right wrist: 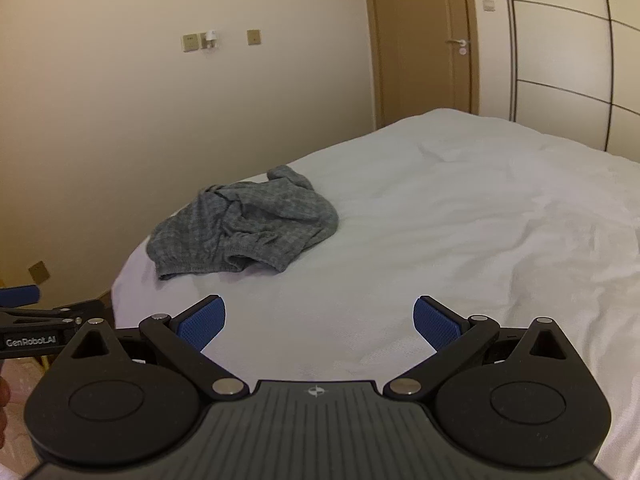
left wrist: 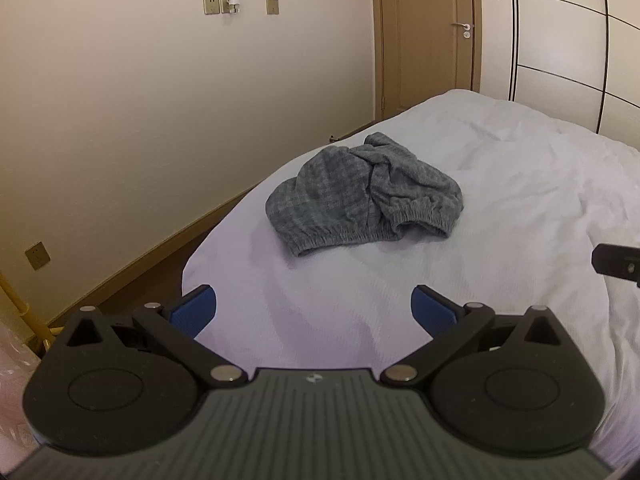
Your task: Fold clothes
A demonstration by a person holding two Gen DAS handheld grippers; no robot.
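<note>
Two tools [left wrist: 314, 308] [right wrist: 319, 320] released; crumpled grey shorts [left wrist: 362, 196] on bed [left wrist: 500, 200], waistband facing tools.

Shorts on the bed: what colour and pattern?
Grey shorts with a faint check; clearest in the left wrist view.

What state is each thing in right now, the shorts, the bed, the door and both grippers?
Shorts: crumpled in a heap, unfolded, lying on the bed near its edge.
Bed: covered with a white sheet, lightly wrinkled.
Door: shut.
Left gripper: jaws wide open, holding nothing, short of the shorts.
Right gripper: jaws wide open, holding nothing, short of the shorts.
</note>
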